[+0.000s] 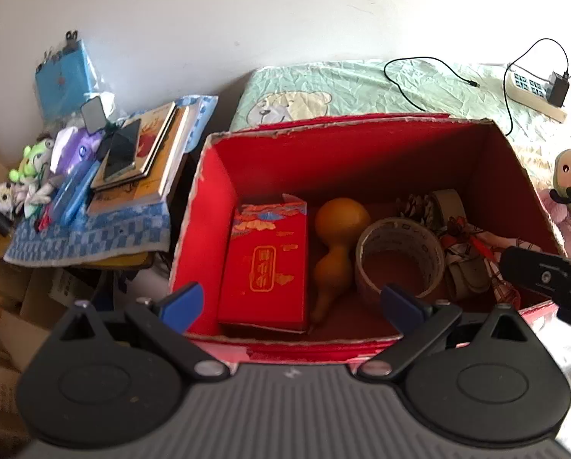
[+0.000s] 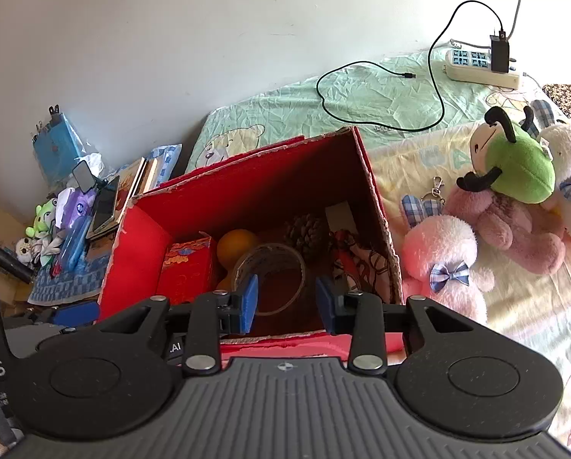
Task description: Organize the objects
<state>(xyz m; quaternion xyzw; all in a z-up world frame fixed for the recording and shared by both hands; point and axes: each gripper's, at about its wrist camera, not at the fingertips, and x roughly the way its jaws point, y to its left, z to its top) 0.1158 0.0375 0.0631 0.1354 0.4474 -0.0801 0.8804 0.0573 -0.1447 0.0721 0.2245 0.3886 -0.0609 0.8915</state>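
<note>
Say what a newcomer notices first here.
The open red box on the bed, holding a red packet, an orange gourd and a tape roll. To its right, pink and green plush toys lie on the bedsheet.

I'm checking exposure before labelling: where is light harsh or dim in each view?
Left wrist: the box has a shadowed far wall inside, and glare blows out the lower right corner. Right wrist: sunlight washes out the bedding by the pink plush; box interior dim.

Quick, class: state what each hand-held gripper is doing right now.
Left hand-held gripper: open, holding nothing.
Right hand-held gripper: open, holding nothing.
</note>
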